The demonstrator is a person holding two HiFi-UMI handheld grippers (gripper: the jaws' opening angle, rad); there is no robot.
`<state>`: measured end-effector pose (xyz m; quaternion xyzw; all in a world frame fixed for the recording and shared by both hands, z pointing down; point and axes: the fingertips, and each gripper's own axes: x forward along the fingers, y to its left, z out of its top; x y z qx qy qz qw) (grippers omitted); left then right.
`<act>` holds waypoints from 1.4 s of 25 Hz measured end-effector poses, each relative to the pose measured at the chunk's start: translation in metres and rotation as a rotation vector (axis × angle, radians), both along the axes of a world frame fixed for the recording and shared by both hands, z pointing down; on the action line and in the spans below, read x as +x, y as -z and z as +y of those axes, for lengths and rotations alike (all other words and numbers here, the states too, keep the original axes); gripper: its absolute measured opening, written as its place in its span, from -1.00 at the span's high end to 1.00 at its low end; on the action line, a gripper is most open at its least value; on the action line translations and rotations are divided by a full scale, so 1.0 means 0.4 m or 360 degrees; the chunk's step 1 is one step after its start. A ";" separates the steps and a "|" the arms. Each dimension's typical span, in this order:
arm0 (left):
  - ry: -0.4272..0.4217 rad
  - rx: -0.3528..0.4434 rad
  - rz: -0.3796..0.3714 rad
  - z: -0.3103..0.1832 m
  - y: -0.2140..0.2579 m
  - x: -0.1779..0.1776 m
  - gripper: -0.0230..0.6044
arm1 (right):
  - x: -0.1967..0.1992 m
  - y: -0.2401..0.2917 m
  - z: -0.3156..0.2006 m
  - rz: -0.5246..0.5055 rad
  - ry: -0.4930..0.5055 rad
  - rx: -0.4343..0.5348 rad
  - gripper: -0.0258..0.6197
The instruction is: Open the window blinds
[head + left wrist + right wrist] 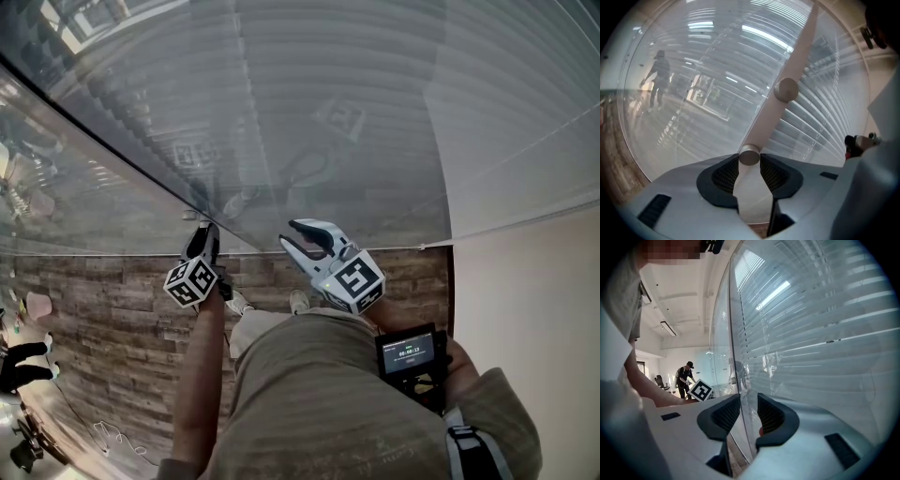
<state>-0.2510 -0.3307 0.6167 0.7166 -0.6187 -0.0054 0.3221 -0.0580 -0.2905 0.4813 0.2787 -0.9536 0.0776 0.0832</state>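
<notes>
Closed white blinds [328, 112] hang behind a glass pane that fills the upper half of the head view. In the left gripper view a beige strip [799, 56] runs up the glass over the blinds [825, 122], with two round knobs on it. My left gripper [749, 159] is shut on the lower knob [749, 153], its pads against both sides. The upper knob [786, 89] is free. In the head view the left gripper [202, 232] touches the glass low down. My right gripper [296, 240] stands open beside it, its fingers [771, 416] empty and close to the blinds [825, 333].
A wood-look floor [112, 309] lies below the glass, and a plain white wall [534, 309] meets it at the right. A small black screen device [411, 354] sits by the right hand. A person [685, 378] stands far back in the room.
</notes>
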 end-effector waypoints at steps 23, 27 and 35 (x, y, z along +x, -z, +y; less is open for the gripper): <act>-0.0051 0.0004 -0.0403 -0.001 0.010 -0.012 0.50 | 0.009 -0.005 0.008 0.0003 -0.0007 -0.0006 0.56; 0.0025 -0.0008 -0.0056 0.004 -0.003 -0.012 0.50 | 0.009 -0.017 0.018 -0.0001 0.0006 -0.0007 0.56; 0.0103 0.0016 0.0475 -0.003 0.001 -0.016 0.50 | 0.001 -0.019 0.021 0.0002 0.0022 -0.0016 0.56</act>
